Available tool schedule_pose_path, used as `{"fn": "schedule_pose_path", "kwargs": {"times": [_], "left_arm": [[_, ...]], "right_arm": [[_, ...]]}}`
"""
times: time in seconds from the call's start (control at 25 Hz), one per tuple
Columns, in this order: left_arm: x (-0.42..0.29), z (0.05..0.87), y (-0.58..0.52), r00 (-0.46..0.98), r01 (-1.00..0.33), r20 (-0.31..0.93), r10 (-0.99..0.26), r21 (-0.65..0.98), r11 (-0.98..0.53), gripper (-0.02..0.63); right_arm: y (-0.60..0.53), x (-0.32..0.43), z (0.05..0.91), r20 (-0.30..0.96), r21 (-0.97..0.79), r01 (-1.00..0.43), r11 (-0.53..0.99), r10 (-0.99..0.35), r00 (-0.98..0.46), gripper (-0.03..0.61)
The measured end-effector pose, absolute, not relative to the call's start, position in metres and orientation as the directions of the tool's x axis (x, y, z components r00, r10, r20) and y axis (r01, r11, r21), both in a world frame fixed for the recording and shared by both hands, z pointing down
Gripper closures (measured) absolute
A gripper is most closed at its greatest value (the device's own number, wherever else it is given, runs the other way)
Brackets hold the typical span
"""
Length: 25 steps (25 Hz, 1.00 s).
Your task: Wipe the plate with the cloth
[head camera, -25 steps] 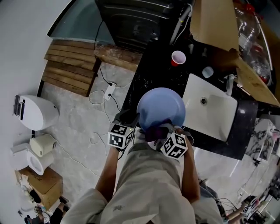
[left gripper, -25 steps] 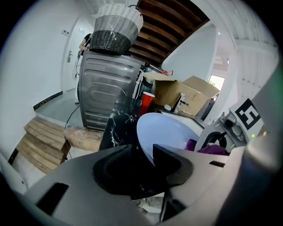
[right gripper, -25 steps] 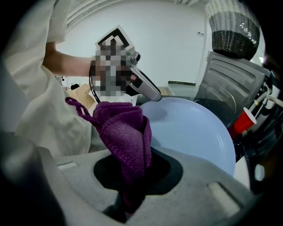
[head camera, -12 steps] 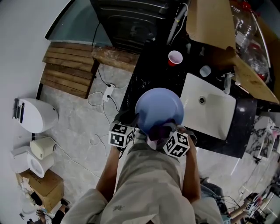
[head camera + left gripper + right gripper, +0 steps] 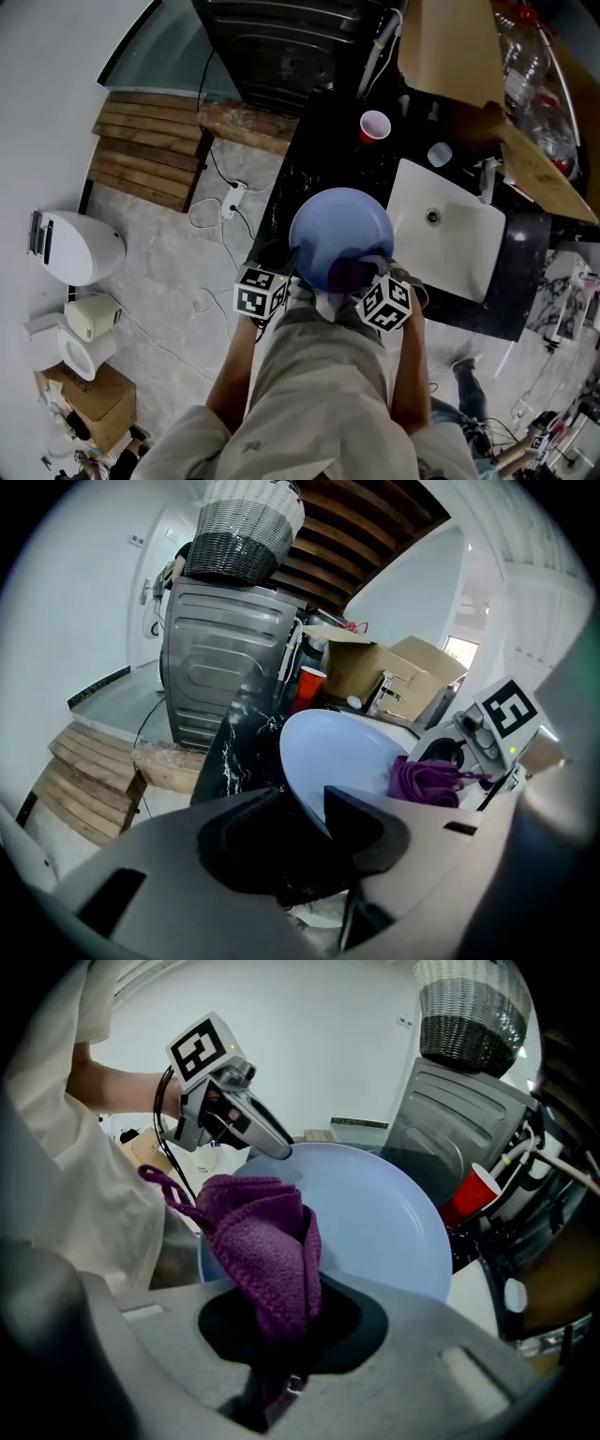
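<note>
Now: wiping stroke in progress.

State. The left tongs (image 5: 314,806) are clamped on the near rim of the plate (image 5: 342,225) and hold it tilted over the edge of the table (image 5: 309,159). The right tongs (image 5: 284,1358) are pinched on the purple cloth (image 5: 267,1251). The cloth bunches up out of the jaws and lies against the plate face just ahead of them.

Change against one second ago:
- The right tongs sit further out from the left tongs and slightly further forward.
- The cloth has gone with them. It was at the near rim, roughly between the two tongs, and is now on the plate face directly ahead of the right tongs.
- The left tongs have hardly shifted and their grip on the rim looks the same. The plate sits in nearly the same place.
- The picture from half a second ago shows a position in between, so this reads as one continuous sweep.

Reading (judgement). This looks like a sideways pass along the near part of the plate, moving away from the left tongs. The plate face beyond both tongs is bare of cloth at this moment. The wipe is probably under way and not yet complete.
</note>
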<state>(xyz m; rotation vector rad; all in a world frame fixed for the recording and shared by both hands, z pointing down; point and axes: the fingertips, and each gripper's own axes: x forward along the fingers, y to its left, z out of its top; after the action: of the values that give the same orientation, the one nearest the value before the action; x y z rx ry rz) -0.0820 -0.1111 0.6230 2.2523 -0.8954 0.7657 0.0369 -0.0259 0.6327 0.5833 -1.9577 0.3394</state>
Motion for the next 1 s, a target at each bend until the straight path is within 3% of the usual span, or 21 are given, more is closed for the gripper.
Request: {"fn": "schedule_pose_path", "kwargs": {"times": [0.6,1.0], "left_arm": [[-0.074,0.622,-0.105,0.65,-0.705,0.67,-0.359,0.355,-0.614,0.497],[-0.073,0.623,-0.106,0.666,-0.693,0.66,-0.348,0.374,-0.617,0.499]], "right_arm": [[-0.08,0.07,0.632,0.859,0.137,-0.749,0.648,-0.454,-0.236,0.517],[-0.107,0.081,0.633,0.843,0.157,-0.789,0.594,-0.497,-0.207,0.517]]}}
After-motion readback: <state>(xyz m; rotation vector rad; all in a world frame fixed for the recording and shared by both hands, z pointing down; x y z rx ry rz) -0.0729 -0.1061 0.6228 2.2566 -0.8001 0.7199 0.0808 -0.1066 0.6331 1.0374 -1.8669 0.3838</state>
